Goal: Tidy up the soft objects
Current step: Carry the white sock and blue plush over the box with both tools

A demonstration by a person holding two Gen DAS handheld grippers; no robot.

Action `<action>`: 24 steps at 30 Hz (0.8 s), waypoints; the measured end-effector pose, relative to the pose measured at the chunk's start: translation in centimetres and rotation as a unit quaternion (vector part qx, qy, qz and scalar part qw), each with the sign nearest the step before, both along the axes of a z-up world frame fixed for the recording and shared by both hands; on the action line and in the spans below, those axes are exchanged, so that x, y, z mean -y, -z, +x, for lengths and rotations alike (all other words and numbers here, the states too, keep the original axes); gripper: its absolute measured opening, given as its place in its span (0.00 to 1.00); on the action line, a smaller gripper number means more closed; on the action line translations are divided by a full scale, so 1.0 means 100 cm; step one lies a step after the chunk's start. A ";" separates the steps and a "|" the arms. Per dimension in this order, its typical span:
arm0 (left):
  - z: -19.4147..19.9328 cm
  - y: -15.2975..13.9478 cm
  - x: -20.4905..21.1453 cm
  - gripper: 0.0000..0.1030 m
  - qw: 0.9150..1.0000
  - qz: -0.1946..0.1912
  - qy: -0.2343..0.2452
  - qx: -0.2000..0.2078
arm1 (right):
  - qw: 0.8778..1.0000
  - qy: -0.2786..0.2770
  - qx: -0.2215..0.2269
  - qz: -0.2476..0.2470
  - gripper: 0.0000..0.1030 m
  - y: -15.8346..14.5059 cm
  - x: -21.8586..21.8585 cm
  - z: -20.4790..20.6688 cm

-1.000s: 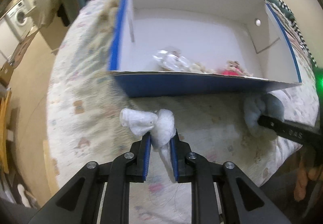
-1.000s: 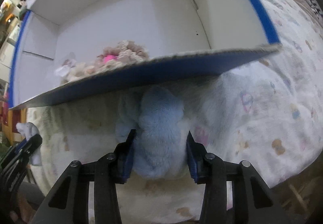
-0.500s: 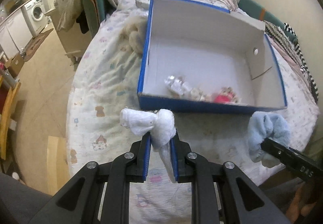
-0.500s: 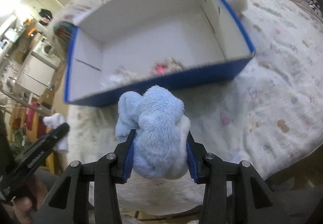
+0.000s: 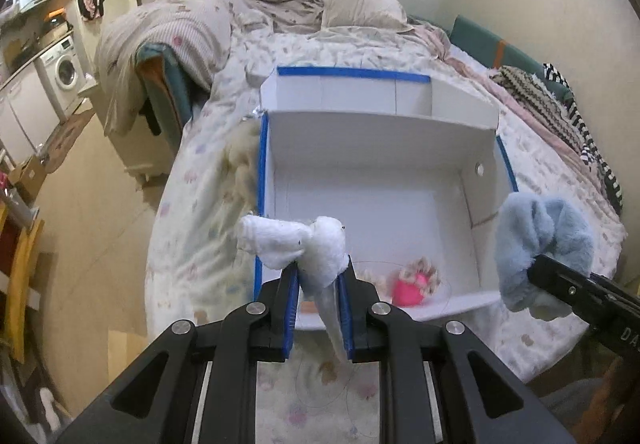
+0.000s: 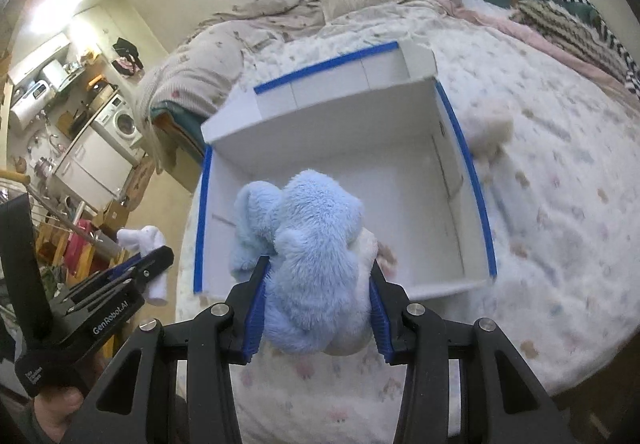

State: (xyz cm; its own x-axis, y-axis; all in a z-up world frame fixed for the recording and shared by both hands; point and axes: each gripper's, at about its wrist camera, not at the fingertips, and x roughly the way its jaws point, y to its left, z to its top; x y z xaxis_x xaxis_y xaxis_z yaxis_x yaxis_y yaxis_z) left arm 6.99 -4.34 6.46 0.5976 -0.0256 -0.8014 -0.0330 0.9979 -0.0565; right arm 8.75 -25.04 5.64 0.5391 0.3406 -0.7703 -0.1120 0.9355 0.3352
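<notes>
1. I see the bed [image 5: 192, 204] under both of my tools; a pale quilt with small animal prints covers it, and crumpled bedding with a pillow [image 5: 360, 10] lies at its far end.
2. On the quilt stands an open box [image 5: 380, 172], white inside with blue edges. Its lid flap is folded up at the far side.
3. My right gripper [image 6: 318, 308] is closed on a light blue plush toy [image 6: 308, 244]. The blue fingers [image 6: 256, 308] press into its fur from both sides. In the right wrist view the toy hangs in front of the near wall of the box, above the quilt.
4. My left gripper [image 5: 318, 310] is closed on a small white plush toy [image 5: 296, 244]. The fingers stand almost together, with only a thin part of the toy between them. Its body sticks out to the left, over the near left corner of the box.
5. A cream fluffy toy [image 6: 490, 128] lies on the quilt, touching the outside of the right box wall.
6. Inside the box, near the front wall, lies a small pink and beige soft toy [image 5: 414, 280].
</notes>
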 end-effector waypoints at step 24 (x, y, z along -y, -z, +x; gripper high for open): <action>0.082 0.102 0.028 0.16 0.997 0.033 0.029 -0.055 | 0.997 0.003 -0.072 -0.021 0.45 0.108 -0.010 0.087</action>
